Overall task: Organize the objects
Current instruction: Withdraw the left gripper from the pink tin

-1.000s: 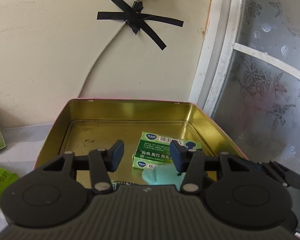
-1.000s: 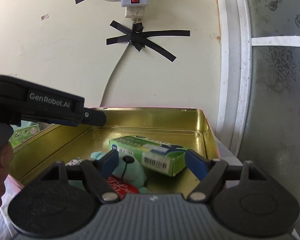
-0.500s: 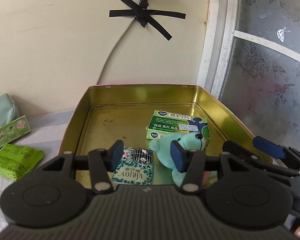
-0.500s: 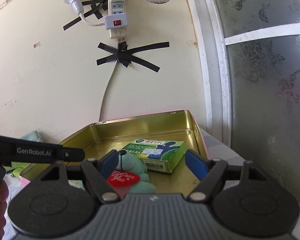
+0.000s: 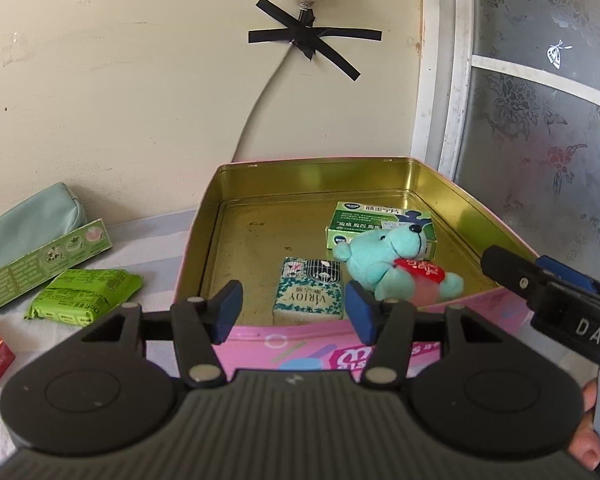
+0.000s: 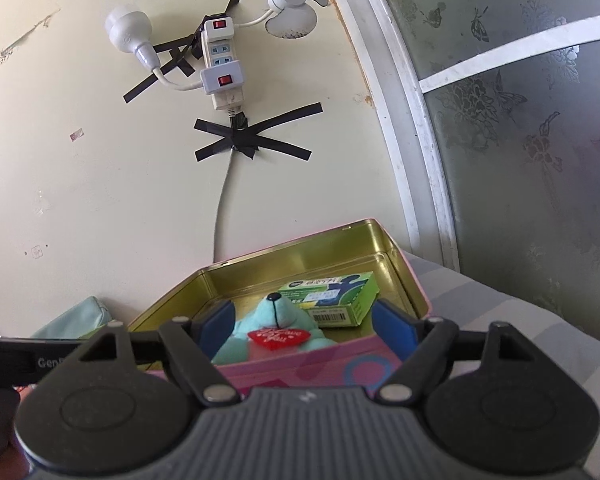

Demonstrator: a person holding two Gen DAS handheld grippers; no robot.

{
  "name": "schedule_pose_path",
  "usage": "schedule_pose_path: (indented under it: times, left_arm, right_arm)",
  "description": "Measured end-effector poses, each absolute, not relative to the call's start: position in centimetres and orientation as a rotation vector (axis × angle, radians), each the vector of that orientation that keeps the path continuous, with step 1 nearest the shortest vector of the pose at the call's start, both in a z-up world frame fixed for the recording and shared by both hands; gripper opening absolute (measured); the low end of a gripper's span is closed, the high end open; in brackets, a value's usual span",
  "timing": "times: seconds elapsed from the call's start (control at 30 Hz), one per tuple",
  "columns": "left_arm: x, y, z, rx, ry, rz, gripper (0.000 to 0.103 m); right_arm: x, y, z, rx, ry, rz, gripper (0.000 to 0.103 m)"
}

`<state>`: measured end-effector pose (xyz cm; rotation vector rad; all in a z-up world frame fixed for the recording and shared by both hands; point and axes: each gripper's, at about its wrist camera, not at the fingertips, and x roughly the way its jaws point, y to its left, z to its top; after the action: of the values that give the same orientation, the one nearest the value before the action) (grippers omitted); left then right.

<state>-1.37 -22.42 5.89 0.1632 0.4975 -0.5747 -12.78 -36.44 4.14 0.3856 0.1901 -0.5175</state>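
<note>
both grippers, left (image 5: 294, 306) and right (image 6: 306, 326), i have empty, jaws opening. pink tin (image 5: 300, 346) holds medicine box (image 5: 380, 226), teal bear (image 5: 384, 264), tissue pack (image 5: 310, 296). next, i judge, comes the green packet (image 5: 84, 296) outside.

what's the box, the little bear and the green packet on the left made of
Box: looks like thin metal, with shiny gold walls inside that reflect and pink print outside. Bear: soft plush fabric with a fuzzy teal surface, holding a red heart. Green packet: probably plastic film, glossy and crinkled at its sealed ends.
</note>
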Motion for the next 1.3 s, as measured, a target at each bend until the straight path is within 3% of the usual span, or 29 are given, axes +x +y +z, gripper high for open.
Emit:
schedule_pose_path:
  times: [1.3]
  left_arm:
    - [-0.6,-10.4,3.4,0.087,0.549,-0.421,0.07]
  right_arm:
    - [-9.6,-28.2,6.4,0.316,0.247,-0.395,0.081]
